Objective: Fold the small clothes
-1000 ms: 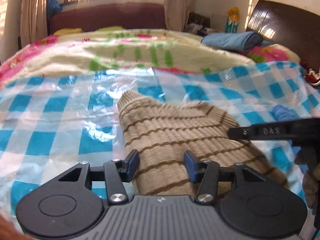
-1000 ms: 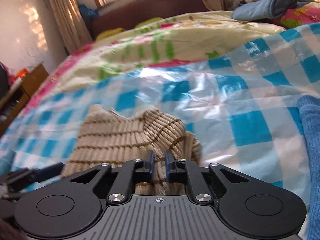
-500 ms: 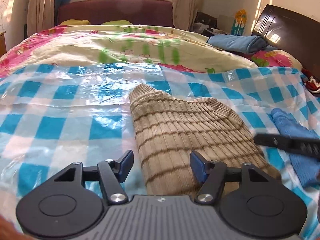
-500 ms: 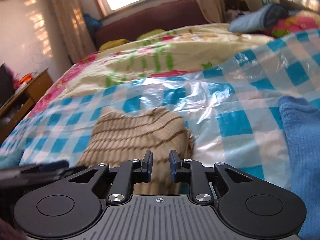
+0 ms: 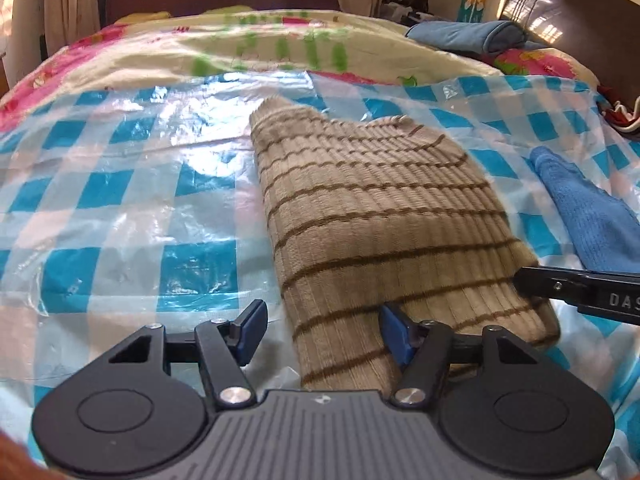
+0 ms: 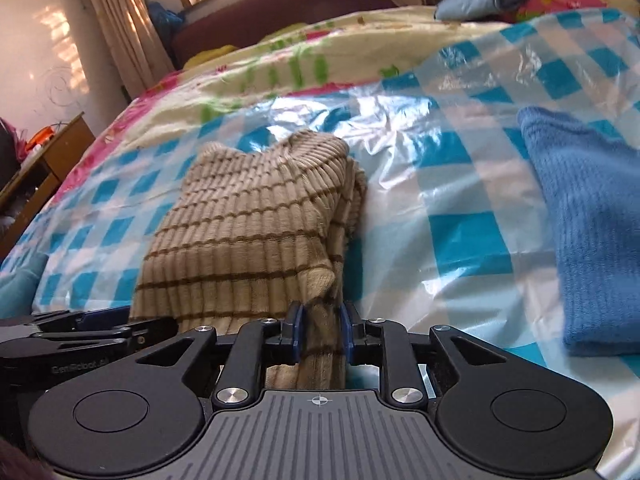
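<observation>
A beige ribbed sweater with brown stripes [image 5: 380, 216] lies folded on the blue-and-white checked plastic sheet [image 5: 120, 220]. My left gripper [image 5: 322, 330] is open at the sweater's near left corner, its left pad over the plastic and its right pad over the knit, neither pressing. In the right wrist view the sweater [image 6: 248, 232] shows its stacked right edge. My right gripper [image 6: 320, 332] is open by a narrow gap at the near right corner, with a strip of knit showing between the fingers. A black finger of the right gripper [image 5: 568, 290] enters the left wrist view from the right.
A folded blue knit cloth [image 6: 592, 220] lies on the sheet right of the sweater. A flowered quilt [image 5: 280, 44] covers the bed beyond, with a rolled blue-grey bundle [image 5: 468, 34] by the dark headboard [image 5: 580, 20]. A wooden table [image 6: 44, 160] stands at the left.
The right gripper's jaws, shut on the sweater's edge a second ago, have parted. The left jaws widened slightly. Both grippers drew back toward the sweater's near edge.
</observation>
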Available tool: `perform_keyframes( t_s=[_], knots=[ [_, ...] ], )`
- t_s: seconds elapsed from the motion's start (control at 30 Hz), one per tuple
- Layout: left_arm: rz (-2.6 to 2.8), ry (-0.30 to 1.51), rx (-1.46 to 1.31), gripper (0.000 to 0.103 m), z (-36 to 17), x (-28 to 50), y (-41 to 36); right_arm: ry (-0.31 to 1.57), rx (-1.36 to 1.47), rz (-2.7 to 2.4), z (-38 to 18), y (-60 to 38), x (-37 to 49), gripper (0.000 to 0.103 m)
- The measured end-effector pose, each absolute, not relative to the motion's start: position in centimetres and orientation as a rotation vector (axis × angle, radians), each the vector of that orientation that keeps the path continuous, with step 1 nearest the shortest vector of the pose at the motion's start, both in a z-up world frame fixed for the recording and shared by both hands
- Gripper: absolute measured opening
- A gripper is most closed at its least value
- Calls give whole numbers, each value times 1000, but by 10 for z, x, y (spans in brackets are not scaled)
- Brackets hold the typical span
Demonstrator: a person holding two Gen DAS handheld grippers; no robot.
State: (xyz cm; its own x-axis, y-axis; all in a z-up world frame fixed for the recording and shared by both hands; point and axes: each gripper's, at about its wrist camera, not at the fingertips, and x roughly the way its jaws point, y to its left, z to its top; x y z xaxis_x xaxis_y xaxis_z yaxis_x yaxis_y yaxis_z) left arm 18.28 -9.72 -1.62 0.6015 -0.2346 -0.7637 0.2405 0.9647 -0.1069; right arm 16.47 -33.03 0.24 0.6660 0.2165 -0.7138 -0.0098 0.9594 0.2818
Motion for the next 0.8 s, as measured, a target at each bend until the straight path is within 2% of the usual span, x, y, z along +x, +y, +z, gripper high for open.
perform_keyframes(
  t_s=[0.2, 0.73, 0.8],
  knots=[
    [-269, 920, 29, 66, -21, 169, -103, 908, 264, 94, -11, -326, 160, 24],
    [-317, 904, -38, 66, 2, 133, -92, 871, 246, 109, 25, -303, 111, 25],
    [-325, 898, -42, 66, 7, 127, -90, 859, 242, 117, 32, -298, 105, 28]
  ],
)
